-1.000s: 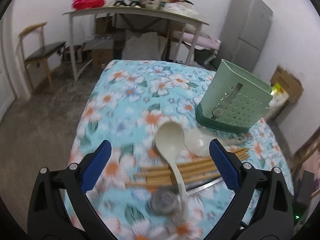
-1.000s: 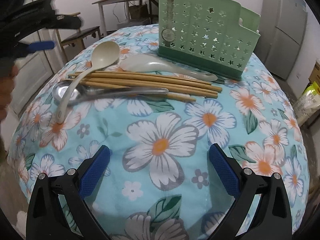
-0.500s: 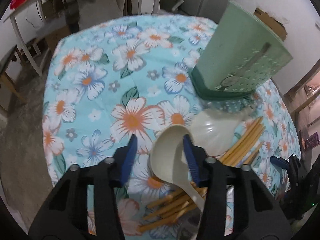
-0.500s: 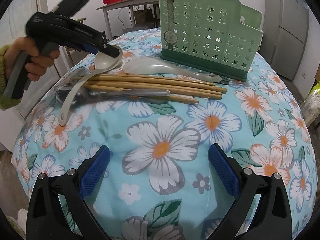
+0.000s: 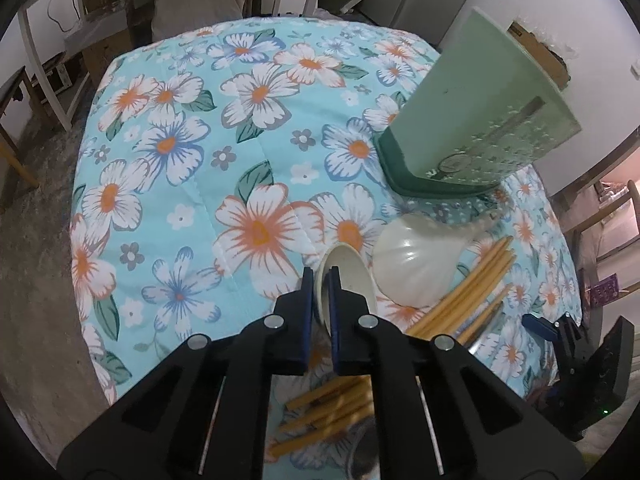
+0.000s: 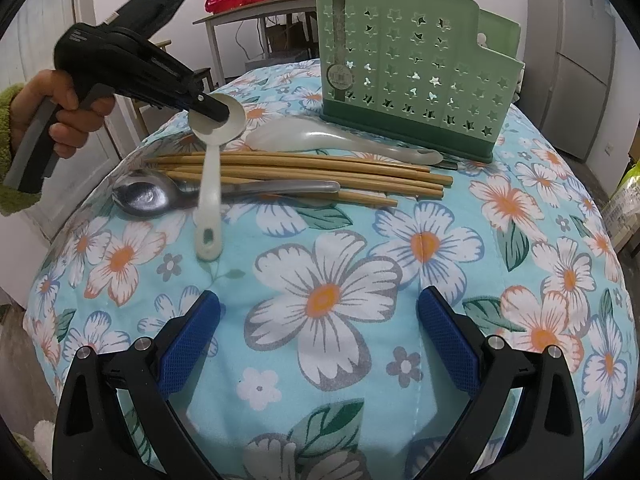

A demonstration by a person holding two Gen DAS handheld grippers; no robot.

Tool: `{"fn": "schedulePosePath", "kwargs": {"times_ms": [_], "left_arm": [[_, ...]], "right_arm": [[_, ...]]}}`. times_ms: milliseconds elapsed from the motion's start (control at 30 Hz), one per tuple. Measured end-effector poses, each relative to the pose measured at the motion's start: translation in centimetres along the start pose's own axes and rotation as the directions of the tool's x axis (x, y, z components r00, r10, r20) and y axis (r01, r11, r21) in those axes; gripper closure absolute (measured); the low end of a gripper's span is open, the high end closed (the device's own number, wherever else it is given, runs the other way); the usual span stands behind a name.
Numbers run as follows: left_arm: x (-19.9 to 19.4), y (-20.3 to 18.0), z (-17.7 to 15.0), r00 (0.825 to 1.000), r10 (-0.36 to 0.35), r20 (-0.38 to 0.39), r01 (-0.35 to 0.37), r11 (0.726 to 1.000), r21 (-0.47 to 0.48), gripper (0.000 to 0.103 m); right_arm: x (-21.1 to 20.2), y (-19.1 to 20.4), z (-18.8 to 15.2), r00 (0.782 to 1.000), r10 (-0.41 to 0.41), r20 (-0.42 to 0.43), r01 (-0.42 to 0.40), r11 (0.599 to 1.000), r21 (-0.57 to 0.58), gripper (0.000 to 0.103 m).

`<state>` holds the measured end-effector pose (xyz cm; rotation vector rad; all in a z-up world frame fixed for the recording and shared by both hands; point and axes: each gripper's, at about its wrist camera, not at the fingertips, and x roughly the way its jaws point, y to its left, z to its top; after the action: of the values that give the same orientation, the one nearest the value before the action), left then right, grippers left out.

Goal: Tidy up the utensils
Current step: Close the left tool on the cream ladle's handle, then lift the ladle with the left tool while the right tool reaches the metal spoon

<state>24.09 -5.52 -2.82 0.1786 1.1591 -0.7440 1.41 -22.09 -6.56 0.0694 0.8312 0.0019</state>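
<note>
My left gripper is shut on the bowl rim of a cream plastic spoon. In the right wrist view the left gripper holds that spoon lifted, handle hanging down over the pile. Several wooden chopsticks, a steel spoon and a pale rice paddle lie on the floral cloth. The green perforated utensil holder stands behind them and also shows in the left wrist view. My right gripper is open and empty, near the table's front.
The table's floral cloth curves down at its edges. A grey cabinet stands at the right, and a cluttered side table at the back. A wooden chair stands on the floor left of the table.
My left gripper closed on the cream spoon's bowl and lifted it, so the handle now hangs down. My right gripper has stayed still and open.
</note>
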Motion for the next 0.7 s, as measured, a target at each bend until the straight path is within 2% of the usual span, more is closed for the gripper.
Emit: {"fn": "schedulePosePath", "kwargs": {"times_ms": [200, 400, 500, 600, 700], "left_arm": [[-3.7, -0.7, -1.2, 0.997, 0.024, 0.069, -0.023, 1.0, -0.019, 0.098], [-7.7, -0.8, -2.6, 0.983, 0.04, 0.177, -0.018, 0.992, -0.122, 0.098], [-9.8, -0.8, -3.8, 0.967, 0.065, 0.245, -0.02, 0.983, -0.184, 0.098], [-12.0, -0.7, -5.6, 0.939, 0.117, 0.323, -0.038, 0.97, -0.241, 0.098], [-13.9, -0.2, -7.6, 0.907, 0.165, 0.388, -0.035, 0.946, -0.322, 0.098]], "right_arm": [[0.0, 0.0, -0.1, 1.0, -0.001, 0.007, 0.001, 1.0, 0.005, 0.006], [-0.1, -0.1, -0.2, 1.0, 0.002, 0.014, -0.003, 1.0, 0.013, 0.006], [-0.1, -0.1, -0.2, 1.0, 0.005, 0.018, -0.005, 1.0, 0.018, 0.006], [-0.1, -0.1, -0.2, 1.0, 0.008, 0.023, -0.008, 1.0, 0.027, 0.006], [-0.1, -0.2, -0.2, 1.0, 0.007, 0.022, -0.008, 0.999, 0.031, 0.006]]}}
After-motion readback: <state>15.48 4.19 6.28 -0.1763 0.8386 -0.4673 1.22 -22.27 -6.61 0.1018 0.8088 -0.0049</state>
